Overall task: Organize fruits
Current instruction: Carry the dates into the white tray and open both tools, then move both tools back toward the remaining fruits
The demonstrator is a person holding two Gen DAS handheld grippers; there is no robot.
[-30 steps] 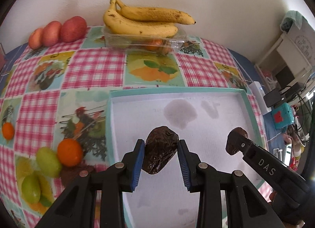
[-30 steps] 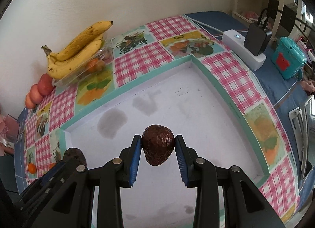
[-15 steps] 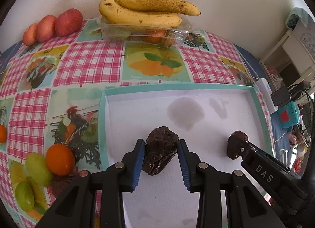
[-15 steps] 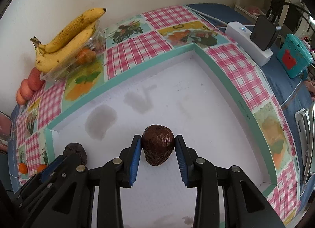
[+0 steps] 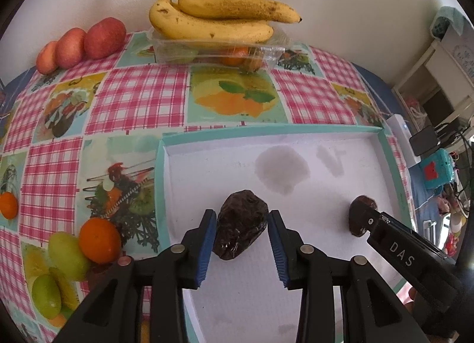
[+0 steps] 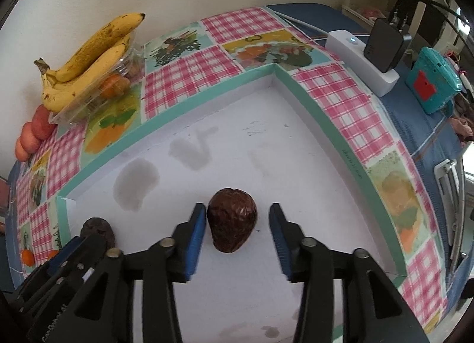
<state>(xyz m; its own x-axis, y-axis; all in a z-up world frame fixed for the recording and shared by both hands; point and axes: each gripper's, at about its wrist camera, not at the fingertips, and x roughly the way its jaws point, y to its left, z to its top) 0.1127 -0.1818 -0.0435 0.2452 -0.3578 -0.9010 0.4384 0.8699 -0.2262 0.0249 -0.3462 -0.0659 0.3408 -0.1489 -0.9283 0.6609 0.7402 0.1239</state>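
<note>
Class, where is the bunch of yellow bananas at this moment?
In the left wrist view, the yellow bananas lie at the table's far edge by the wall, atop a clear plastic punnet, right of three red apples.

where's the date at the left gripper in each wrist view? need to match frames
Left wrist: the date sits bottom centre, on the white tray floor between the opening jaws of the left gripper.
Right wrist: the same date shows at the lower left, partly hidden behind the left gripper's black body.
Shared landmark: the bananas on the clear box by the wall.
</note>
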